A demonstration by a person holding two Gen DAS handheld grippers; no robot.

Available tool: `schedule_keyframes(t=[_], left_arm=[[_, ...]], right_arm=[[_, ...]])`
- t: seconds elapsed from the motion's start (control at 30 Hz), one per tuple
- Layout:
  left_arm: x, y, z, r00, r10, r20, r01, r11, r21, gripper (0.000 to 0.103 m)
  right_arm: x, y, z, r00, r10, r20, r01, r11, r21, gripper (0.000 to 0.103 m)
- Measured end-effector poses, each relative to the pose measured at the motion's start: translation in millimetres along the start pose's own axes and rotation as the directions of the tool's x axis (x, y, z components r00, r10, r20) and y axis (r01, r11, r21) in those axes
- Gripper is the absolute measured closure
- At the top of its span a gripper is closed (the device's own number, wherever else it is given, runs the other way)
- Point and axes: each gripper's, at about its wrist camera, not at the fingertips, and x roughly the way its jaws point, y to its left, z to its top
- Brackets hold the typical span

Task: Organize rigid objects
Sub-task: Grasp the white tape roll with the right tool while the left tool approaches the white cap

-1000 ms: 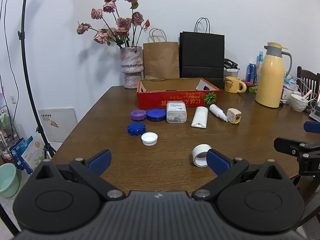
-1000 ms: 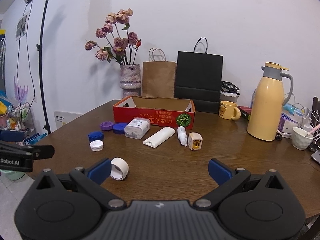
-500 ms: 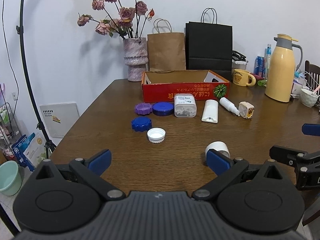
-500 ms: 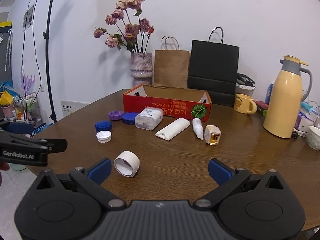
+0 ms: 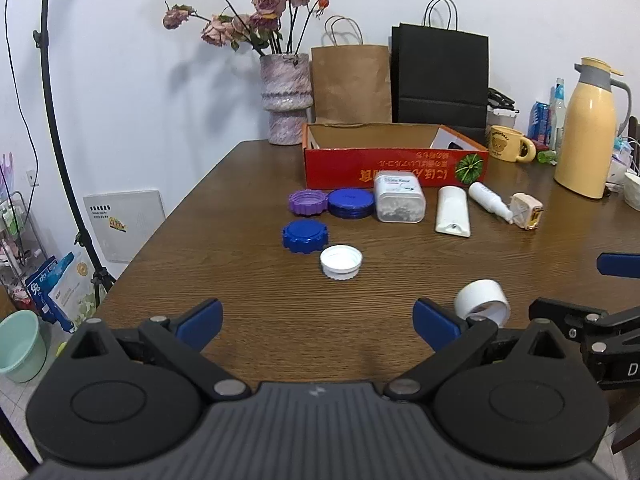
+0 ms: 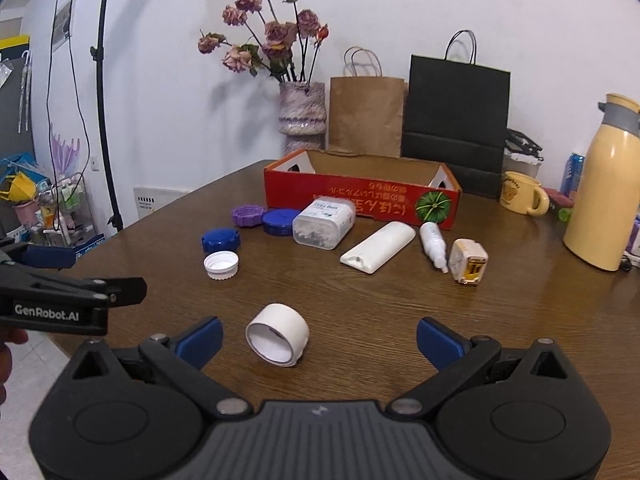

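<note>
A white tape roll [image 6: 278, 334] lies on its side on the wooden table [image 6: 380, 304], just ahead of my open, empty right gripper [image 6: 320, 338]; in the left wrist view the roll [image 5: 482, 302] sits by the right fingertip of my open, empty left gripper [image 5: 318, 322]. Further back lie a white cap [image 5: 341, 261], a blue lid [image 5: 305, 235], a purple lid [image 5: 307, 202], a dark blue lid [image 5: 351, 202], a clear container [image 5: 398, 202], a white flat case [image 5: 452, 215], a small white bottle [image 5: 490, 201] and a charger plug [image 5: 526, 211]. An open red cardboard box [image 5: 394, 164] stands behind them.
At the back stand a vase with dried roses [image 5: 285, 98], a brown paper bag [image 5: 351, 80] and a black bag [image 5: 440, 80]. A yellow mug [image 5: 510, 149] and a yellow thermos [image 5: 588, 130] stand right. A lamp stand [image 5: 60, 140] rises left of the table.
Both grippers have moved forward and lower toward the table. The tape roll now lies closer to the right gripper, between its fingers' lines. No object has moved.
</note>
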Motion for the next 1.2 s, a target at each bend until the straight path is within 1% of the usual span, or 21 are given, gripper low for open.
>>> schedule_keyframes(t=[0.27, 0.47, 0.53, 0.6, 0.77, 0.83, 0.87, 0.93, 1.0, 1.07, 1.2], left_arm=[[27, 16, 2, 1.000, -0.013, -0.015, 0.013, 1.000, 0.001, 0.000], [48, 30, 4, 0.999, -0.029, -0.028, 0.029, 1.000, -0.002, 0.000], [54, 34, 6, 0.999, -0.035, -0.032, 0.035, 0.999, -0.005, 0.000], [60, 38, 7, 0.999, -0.038, -0.034, 0.038, 0.999, -0.007, 0.000], [70, 46, 10, 0.998, -0.051, -0.035, 0.050, 0.999, -0.014, 0.000], [73, 48, 11, 0.998, -0.057, -0.039, 0.056, 0.998, -0.017, 0.000], [75, 48, 12, 0.997, -0.060, -0.041, 0.059, 0.998, -0.017, 0.000], [78, 48, 13, 0.997, -0.065, -0.046, 0.064, 0.998, -0.018, 0.000], [81, 48, 13, 0.996, -0.069, -0.050, 0.069, 0.997, -0.018, 0.000], [84, 48, 15, 0.996, -0.072, -0.053, 0.071, 0.997, -0.018, 0.000], [91, 44, 17, 0.995, -0.074, -0.062, 0.073, 0.997, -0.016, 0.000]], right_arm=[[35, 13, 1, 0.999, -0.006, -0.049, 0.006, 1.000, 0.003, 0.000], [61, 22, 1, 0.995, -0.036, -0.098, 0.036, 0.999, -0.003, 0.001], [69, 25, 1, 0.993, -0.048, -0.111, 0.048, 0.999, -0.001, 0.002], [76, 26, 1, 0.991, -0.056, -0.123, 0.057, 0.998, 0.006, 0.006], [91, 31, 0, 0.986, -0.069, -0.154, 0.071, 0.997, 0.012, 0.009], [97, 32, 0, 0.983, -0.075, -0.169, 0.079, 0.997, 0.016, 0.015], [99, 32, 1, 0.982, -0.075, -0.175, 0.079, 0.997, 0.019, 0.020], [101, 30, 1, 0.982, -0.067, -0.178, 0.074, 0.997, 0.034, 0.028], [100, 27, 4, 0.984, -0.052, -0.170, 0.061, 0.997, 0.047, 0.054], [100, 25, 5, 0.985, -0.064, -0.162, 0.072, 0.996, 0.044, 0.055], [102, 20, 5, 0.987, -0.062, -0.150, 0.069, 0.997, 0.042, 0.055]])
